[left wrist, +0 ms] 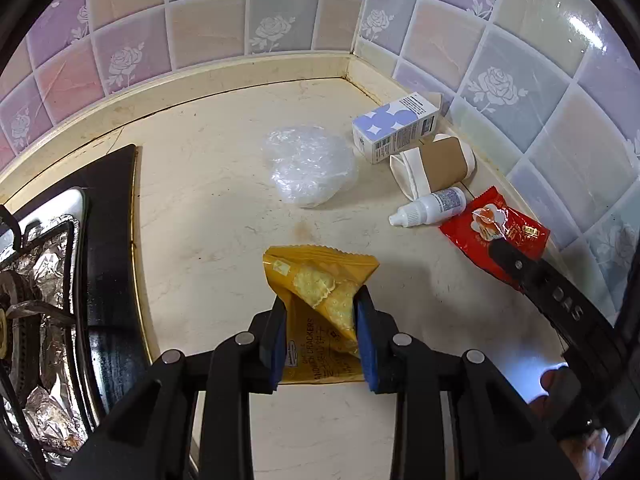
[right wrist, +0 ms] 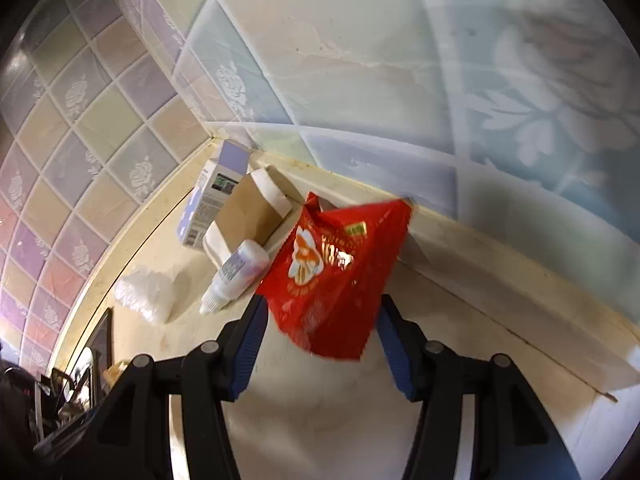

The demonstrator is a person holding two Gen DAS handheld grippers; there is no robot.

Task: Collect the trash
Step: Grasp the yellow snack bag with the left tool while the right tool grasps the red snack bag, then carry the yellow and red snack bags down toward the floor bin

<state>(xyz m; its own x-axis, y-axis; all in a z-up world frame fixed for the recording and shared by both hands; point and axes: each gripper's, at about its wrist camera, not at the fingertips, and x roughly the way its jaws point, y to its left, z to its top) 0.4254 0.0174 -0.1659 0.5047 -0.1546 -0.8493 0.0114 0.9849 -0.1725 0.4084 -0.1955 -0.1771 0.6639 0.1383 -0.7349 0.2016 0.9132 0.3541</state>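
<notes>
A yellow cracker wrapper is pinched between the blue pads of my left gripper, above the beige counter. A red snack wrapper lies against the ledge of the right wall. My right gripper stands open with the red wrapper's lower part between its fingers; I cannot tell whether the pads touch it. One black finger of it shows over the red wrapper in the left wrist view. Loose on the counter are a crumpled clear plastic bag, a white dropper bottle, a flattened brown and white paper cup and a blue and white box.
A gas stove lined with foil sits on the left, its black glass edge bordering the counter. Tiled walls with rose prints meet in the far corner. A hand holds the right gripper at the right edge.
</notes>
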